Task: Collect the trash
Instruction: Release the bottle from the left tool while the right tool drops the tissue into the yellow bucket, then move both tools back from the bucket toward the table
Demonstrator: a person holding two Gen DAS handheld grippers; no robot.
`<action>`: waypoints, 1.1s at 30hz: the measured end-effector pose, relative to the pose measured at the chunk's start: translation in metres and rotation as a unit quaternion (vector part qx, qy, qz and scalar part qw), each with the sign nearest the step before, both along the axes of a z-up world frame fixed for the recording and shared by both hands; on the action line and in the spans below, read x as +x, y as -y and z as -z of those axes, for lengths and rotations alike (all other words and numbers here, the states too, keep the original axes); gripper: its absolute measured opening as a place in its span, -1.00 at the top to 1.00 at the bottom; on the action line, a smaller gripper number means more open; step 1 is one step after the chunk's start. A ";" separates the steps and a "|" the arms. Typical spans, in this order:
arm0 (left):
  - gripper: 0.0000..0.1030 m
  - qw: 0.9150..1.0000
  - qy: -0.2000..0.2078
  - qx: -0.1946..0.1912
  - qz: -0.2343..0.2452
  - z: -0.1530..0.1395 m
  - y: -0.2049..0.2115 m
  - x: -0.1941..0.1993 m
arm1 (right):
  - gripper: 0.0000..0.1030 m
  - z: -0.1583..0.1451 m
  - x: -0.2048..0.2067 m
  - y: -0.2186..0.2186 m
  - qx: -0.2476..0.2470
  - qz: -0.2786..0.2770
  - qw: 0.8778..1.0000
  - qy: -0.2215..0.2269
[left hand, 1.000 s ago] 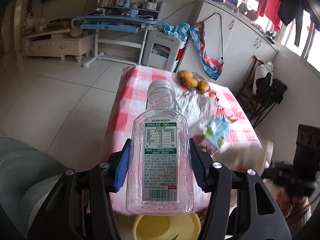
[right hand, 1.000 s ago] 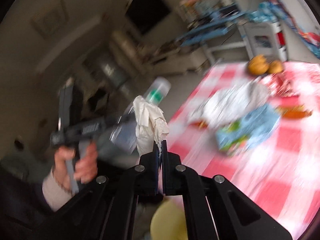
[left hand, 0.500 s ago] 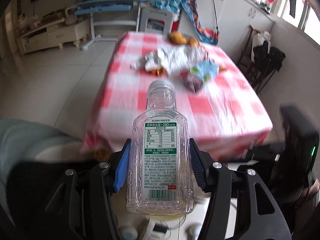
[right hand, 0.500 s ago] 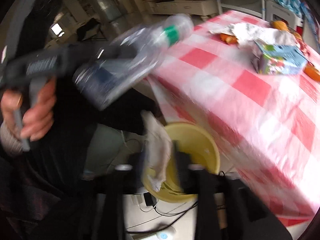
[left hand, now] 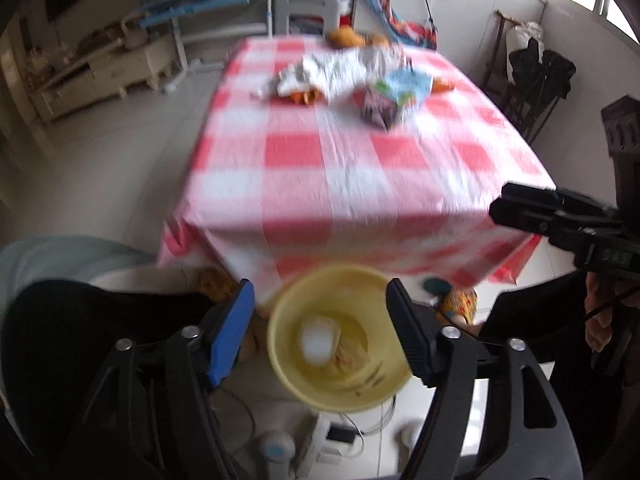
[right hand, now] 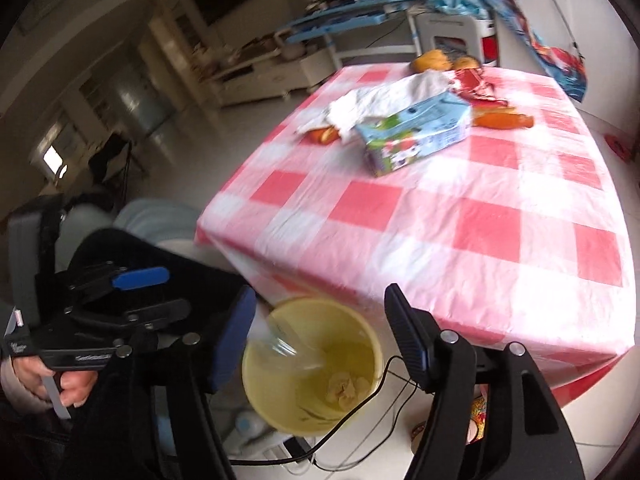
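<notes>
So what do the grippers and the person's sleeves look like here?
Both grippers are black, with angular linkage arms joined by silver bolts. The left gripper has blue pads on its fingers, as does the right gripper. The left one's pistol-style handle carries white lettering. The cuff at that hand looks pale pink.

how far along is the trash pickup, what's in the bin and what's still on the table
Done: a crumpled tissue lies in the yellow bin, and a clear bottle is dropping in. In hand: nothing; left gripper and right gripper are both opening, empty. Left: the carton, white wrapper and orange scraps on the table.
</notes>
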State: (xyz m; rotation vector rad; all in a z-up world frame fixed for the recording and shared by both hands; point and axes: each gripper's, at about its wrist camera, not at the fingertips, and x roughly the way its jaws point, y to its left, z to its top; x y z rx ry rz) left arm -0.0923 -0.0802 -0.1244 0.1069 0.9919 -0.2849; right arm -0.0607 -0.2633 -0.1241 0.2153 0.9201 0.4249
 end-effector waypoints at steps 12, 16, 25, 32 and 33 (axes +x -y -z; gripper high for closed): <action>-0.40 0.998 0.068 0.011 -0.010 -0.034 0.002 0.003 | -0.29 -0.008 -0.006 0.003 0.008 0.006 1.000 0.020; -0.42 0.997 0.078 0.015 -0.004 -0.039 0.006 0.002 | -0.29 -0.008 -0.005 0.003 0.009 0.005 1.000 0.025; -0.45 0.996 0.092 0.019 0.000 -0.042 0.009 0.001 | -0.30 -0.008 -0.003 -0.002 0.009 0.003 1.000 0.027; -0.47 0.996 0.091 0.020 0.000 -0.043 0.009 0.002 | -0.31 -0.007 -0.003 -0.004 0.009 0.001 1.000 0.027; -0.48 0.996 0.090 0.019 0.000 -0.043 0.008 0.002 | -0.31 -0.007 -0.003 -0.004 0.007 0.001 1.000 0.027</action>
